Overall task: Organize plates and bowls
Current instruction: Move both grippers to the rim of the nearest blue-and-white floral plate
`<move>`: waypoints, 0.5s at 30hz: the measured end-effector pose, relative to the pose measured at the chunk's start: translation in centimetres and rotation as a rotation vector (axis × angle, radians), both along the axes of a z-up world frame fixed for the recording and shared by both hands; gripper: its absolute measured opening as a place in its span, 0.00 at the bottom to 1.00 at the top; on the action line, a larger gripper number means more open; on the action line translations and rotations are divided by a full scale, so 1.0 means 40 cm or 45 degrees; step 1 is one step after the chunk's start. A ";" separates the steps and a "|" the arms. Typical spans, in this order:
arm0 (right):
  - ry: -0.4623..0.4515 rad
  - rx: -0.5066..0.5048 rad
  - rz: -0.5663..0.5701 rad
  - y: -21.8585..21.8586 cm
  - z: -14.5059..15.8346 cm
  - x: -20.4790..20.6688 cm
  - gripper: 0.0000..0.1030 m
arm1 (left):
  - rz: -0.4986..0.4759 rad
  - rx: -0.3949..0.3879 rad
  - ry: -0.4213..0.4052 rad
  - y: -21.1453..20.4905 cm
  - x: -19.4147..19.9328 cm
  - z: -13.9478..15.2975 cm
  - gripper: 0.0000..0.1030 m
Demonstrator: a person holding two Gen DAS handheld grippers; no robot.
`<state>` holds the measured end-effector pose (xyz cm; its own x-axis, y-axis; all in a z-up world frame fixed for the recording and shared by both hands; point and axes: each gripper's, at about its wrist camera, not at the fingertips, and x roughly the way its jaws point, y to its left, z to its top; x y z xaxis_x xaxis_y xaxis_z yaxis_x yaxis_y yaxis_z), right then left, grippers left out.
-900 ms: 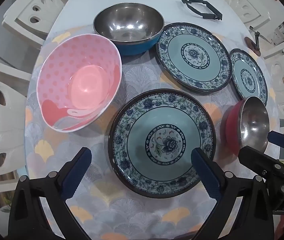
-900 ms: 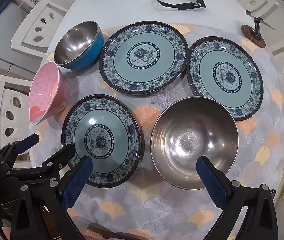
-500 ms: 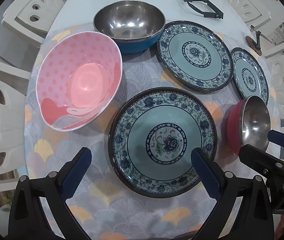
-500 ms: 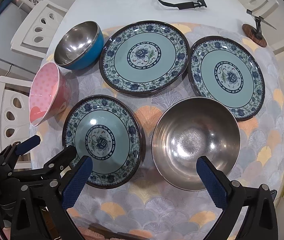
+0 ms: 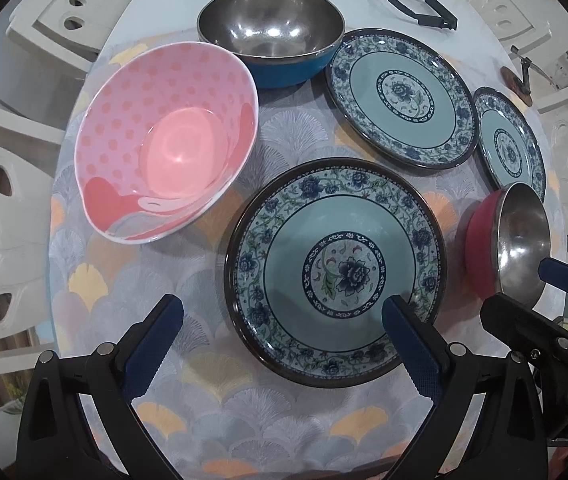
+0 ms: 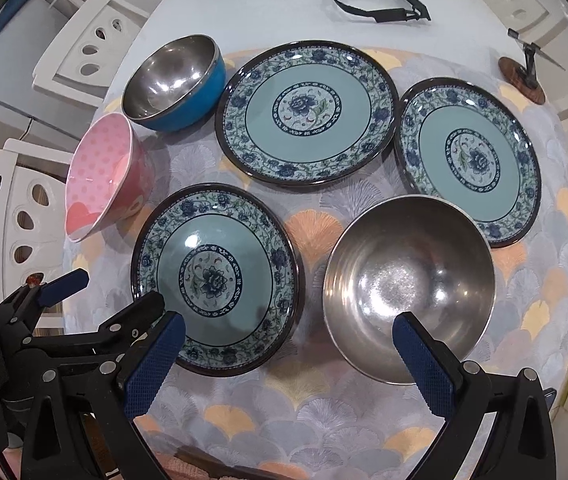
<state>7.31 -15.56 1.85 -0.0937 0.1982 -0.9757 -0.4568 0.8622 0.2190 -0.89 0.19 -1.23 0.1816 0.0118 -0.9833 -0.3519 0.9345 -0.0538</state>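
Both tools are hanging above a round white bench [image 6: 268, 4] covered by a fan-patterned cloth [image 6: 315, 412]. The left tool [image 5: 280, 340] is gaping wide and holding nothing, poised over the near edge of a deep blue-floral ceramic plate [image 5: 335, 268]. The right tool [image 6: 287, 360] is likewise standing wide and empty, over the gap between that plate and a red-sided steel bowl [image 6: 407, 296]. Two flatter blue-floral plates [image 6: 307, 112] [image 6: 467, 160] are lying farther back, side by side. A blue-sided steel bowl [image 5: 272, 32] and a pink polka-dot bowl [image 5: 164, 140] are sitting at the left, close together.
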 end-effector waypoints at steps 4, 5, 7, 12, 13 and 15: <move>0.011 0.035 0.005 -0.001 -0.002 -0.001 1.00 | 0.003 0.001 -0.013 -0.001 -0.005 -0.004 0.96; 0.005 0.035 0.011 0.001 -0.001 -0.002 1.00 | 0.005 -0.001 -0.011 -0.002 -0.007 -0.005 0.96; -0.001 0.043 0.017 0.002 0.001 -0.001 1.00 | 0.015 -0.012 0.011 0.000 -0.010 -0.009 0.96; 0.006 0.125 0.020 0.008 0.003 -0.002 1.00 | 0.016 -0.045 0.055 -0.002 -0.024 -0.021 0.96; 0.006 0.135 0.021 0.008 0.002 -0.004 1.00 | 0.014 -0.048 0.060 -0.003 -0.025 -0.022 0.96; 0.019 0.137 0.026 0.012 -0.001 -0.005 1.00 | 0.014 -0.051 0.069 -0.004 -0.030 -0.024 0.96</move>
<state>7.11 -15.08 1.80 -0.1136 0.2994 -0.9473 -0.4703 0.8237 0.3167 -2.10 0.05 -2.20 0.1282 -0.0262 -0.9914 -0.3654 0.9281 -0.0718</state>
